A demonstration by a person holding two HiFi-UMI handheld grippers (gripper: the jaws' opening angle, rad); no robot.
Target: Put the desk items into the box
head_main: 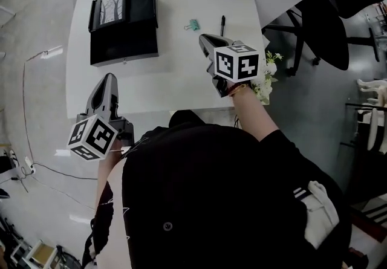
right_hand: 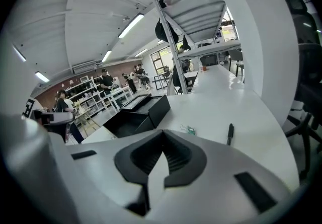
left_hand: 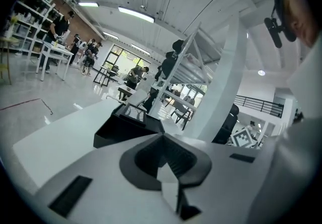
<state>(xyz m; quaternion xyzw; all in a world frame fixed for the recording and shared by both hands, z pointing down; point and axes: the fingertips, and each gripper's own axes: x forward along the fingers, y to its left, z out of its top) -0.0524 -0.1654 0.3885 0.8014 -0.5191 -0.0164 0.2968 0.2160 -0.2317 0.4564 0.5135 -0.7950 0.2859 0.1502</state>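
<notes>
An open black box [head_main: 124, 41] lies at the far left of the white table [head_main: 181, 74], with a framed picture [head_main: 112, 6] in its upper half. A green binder clip [head_main: 193, 25] and a black pen [head_main: 222, 25] lie on the table to the right of the box. My right gripper [head_main: 204, 37] is shut and empty, hovering just short of the clip and pen. The right gripper view shows the clip [right_hand: 190, 130], the pen [right_hand: 230, 133] and the box [right_hand: 136, 115] ahead. My left gripper [head_main: 109, 77] is shut and empty near the table's front edge, pointing at the box [left_hand: 121, 127].
White flowers [head_main: 266, 77] stick up at the table's right front corner, beside my right hand. A black office chair [head_main: 320, 26] stands to the right of the table. Cables trail over the floor at the left. People stand at shelves and tables far off.
</notes>
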